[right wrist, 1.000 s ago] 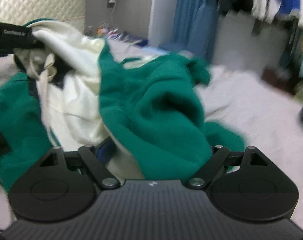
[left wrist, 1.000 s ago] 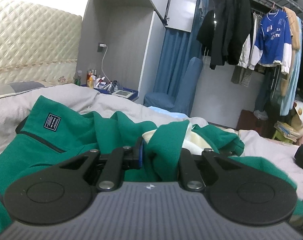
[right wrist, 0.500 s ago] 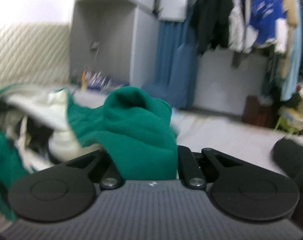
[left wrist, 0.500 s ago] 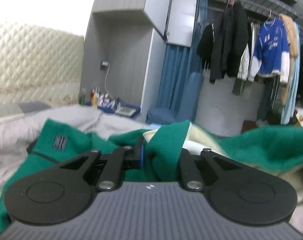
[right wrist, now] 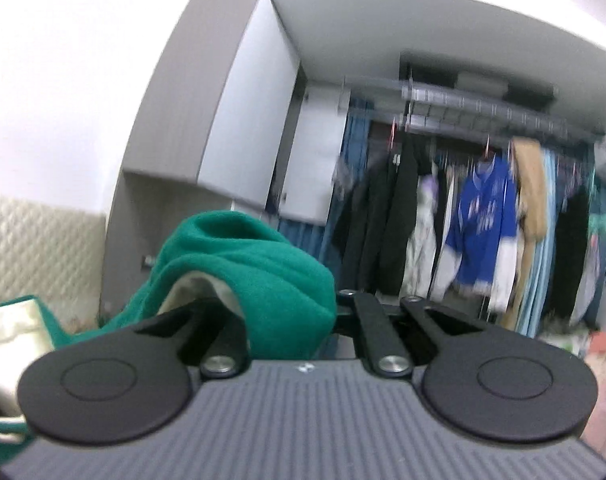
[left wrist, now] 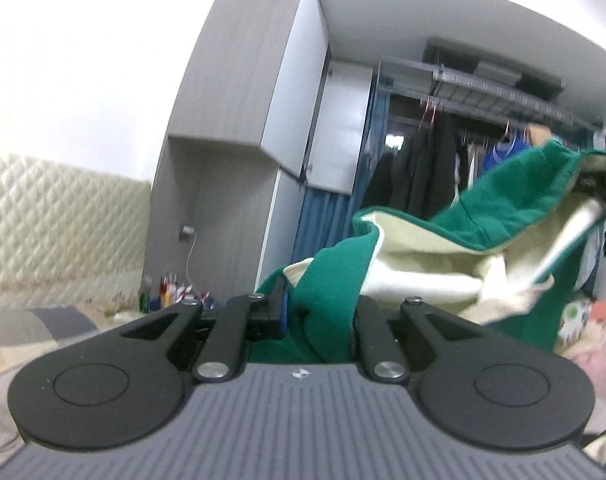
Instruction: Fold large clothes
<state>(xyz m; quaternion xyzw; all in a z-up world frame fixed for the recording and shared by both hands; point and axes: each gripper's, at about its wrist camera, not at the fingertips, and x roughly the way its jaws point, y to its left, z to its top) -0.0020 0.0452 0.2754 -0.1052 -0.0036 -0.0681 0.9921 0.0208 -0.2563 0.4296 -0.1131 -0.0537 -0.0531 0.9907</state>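
The room was dominated by a grey wardrobe (left wrist: 239, 92), taken here as the landmark. To its right a clothes rail (right wrist: 483, 110) was seen, hung with dark coats and a blue jersey (right wrist: 483, 216). To the wardrobe's left a quilted cream headboard (left wrist: 59, 220) was visible, and at its foot a clutter of small bottles (left wrist: 171, 294) was made out, too blurred to be told apart.

In front of the wardrobe the green garment (left wrist: 515, 204), with its cream lining turned outward, was held up in the air and stretched between the two tools. One bunch of green cloth was clamped by the left gripper (left wrist: 323, 320), whose jaws were drawn narrow upon it. Another fold, seen in the right wrist view (right wrist: 259, 264), was pinched by the right gripper (right wrist: 299, 328), its jaws drawn fully together on the fabric. That same right gripper was glimpsed at the far right edge of the left view, below the rail.
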